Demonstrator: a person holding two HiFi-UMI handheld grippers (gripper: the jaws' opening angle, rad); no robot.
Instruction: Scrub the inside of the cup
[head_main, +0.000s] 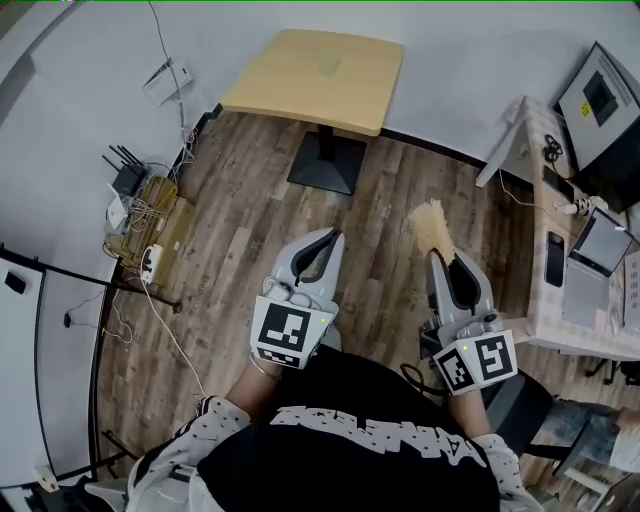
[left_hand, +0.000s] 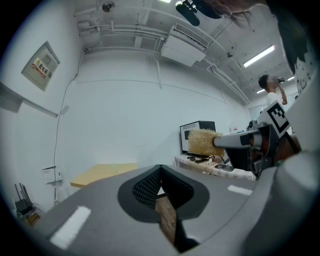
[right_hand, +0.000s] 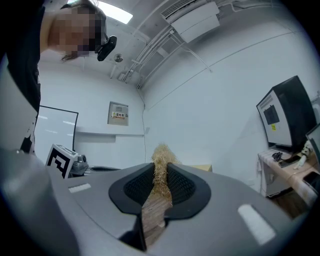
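Head view looks down on a person in a dark top standing on a wood-plank floor (head_main: 240, 190), a gripper in each hand held out level and side by side. The left gripper (head_main: 322, 242) has its fingers pressed together with nothing between them. The right gripper (head_main: 447, 268) is clamped on a straw-coloured scrubber (head_main: 432, 225), whose bushy tuft sticks out past the fingertips. Well ahead of both stands a small yellow table (head_main: 300, 75) against the wall; a faint glassy shape (head_main: 328, 65) on its top may be the cup, but it is too small to be sure. To the person's right a desk (head_main: 528, 130) carries a monitor (head_main: 600, 100), a laptop (head_main: 598, 245) and a phone (head_main: 556, 258). By the left wall a router (head_main: 127, 180) and a power strip (head_main: 152, 262) lie among cables. Left gripper view shows that gripper's two ribbed pads (left_hand: 147, 187) meeting at the tips, with only floor planks visible through the slot behind them. The right gripper reaches in from the right of this view with the scrubber's tuft on its end, and the yellow table sits low to the left. Right gripper view shows the pads (right_hand: 182, 187) squeezed onto the scrubber's fibres, the tuft rising above the tips in front of a white wall. A whiteboard (right_hand: 55, 130) and a wall notice (right_hand: 119, 114) are to the left, the monitor is to the right.
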